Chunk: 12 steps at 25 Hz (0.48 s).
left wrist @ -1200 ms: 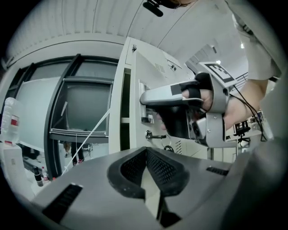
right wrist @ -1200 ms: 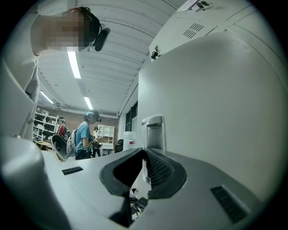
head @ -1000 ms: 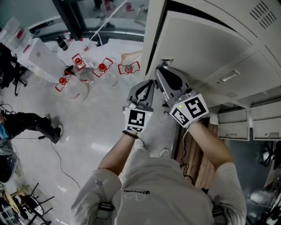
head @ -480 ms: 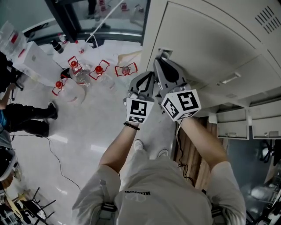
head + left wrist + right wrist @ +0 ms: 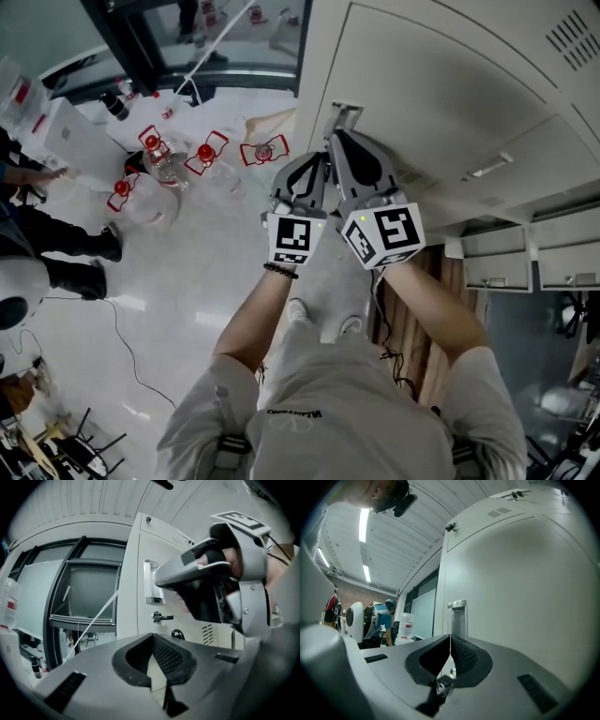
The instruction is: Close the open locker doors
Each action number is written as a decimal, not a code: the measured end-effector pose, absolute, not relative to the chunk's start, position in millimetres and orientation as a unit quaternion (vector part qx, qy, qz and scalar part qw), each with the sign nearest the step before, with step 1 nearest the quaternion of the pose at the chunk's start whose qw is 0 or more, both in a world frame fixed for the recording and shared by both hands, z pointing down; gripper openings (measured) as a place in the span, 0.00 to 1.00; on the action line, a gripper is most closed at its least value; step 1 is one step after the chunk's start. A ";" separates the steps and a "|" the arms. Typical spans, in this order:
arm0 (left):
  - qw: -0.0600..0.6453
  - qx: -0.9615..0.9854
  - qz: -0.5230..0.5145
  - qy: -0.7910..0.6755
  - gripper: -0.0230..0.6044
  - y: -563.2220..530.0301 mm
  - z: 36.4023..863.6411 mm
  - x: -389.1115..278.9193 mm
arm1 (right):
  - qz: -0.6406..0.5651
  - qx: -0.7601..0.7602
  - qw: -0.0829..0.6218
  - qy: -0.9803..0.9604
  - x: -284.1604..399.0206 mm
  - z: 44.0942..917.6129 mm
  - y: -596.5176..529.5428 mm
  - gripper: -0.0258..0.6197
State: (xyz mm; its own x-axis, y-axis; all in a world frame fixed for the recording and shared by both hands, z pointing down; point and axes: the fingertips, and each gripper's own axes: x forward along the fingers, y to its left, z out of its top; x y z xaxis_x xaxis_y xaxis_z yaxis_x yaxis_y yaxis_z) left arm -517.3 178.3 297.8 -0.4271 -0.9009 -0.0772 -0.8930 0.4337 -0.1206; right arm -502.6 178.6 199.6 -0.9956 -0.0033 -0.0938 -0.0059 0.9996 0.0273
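Here, left gripper (image 5: 317,164) and right gripper (image 5: 336,139), both jaws pressed together, face one locker door (image 5: 441,84).

Off-white locker door (image 5: 450,84), red-capped clear bottles (image 5: 167,167), pale floor (image 5: 216,272).

Plain tee and a grey rig

Light grey short-sleeved tee (image 5: 337,403) with small dark lettering, black bead bracelet (image 5: 278,271), black strap buckles (image 5: 222,448) at the shoulders. Left gripper (image 5: 319,161) and right gripper (image 5: 336,141) are smooth grey shells with black textured pads (image 5: 165,657), each carrying a white cube (image 5: 386,232) of black square markers; the right one's jaws are closing on nothing.
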 end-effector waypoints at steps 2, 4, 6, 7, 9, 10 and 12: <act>0.069 -0.532 -0.032 0.843 0.04 178.4 297.3 -517.7 | 0.021 0.003 0.046 0.999 -485.4 205.9 178.9 0.06; 0.075 -0.536 -0.034 0.840 0.04 180.1 296.7 -517.9 | 0.023 0.005 0.050 0.998 -459.0 210.1 179.4 0.06; 0.087 -0.533 -0.029 0.841 0.05 189.4 296.2 -519.2 | 0.025 0.007 0.050 0.998 -429.0 215.2 178.9 0.05; 0.092 -0.529 -0.019 0.843 0.04 196.0 296.9 -518.5 | 0.026 0.004 0.046 0.999 -413.4 219.4 175.6 0.05; 0.081 -0.526 -0.004 0.847 0.05 204.3 308.5 -508.0 | 0.025 -0.022 0.035 0.999 -378.0 231.3 156.2 0.05; 0.063 -0.531 -0.014 0.845 0.05 205.0 322.5 -497.6 | 0.023 -0.045 0.030 0.998 -358.1 237.9 139.6 0.05; 0.021 -0.550 -0.053 0.834 0.04 202.1 358.6 -466.2 | 0.008 -0.098 0.023 0.995 -316.3 249.0 99.1 0.05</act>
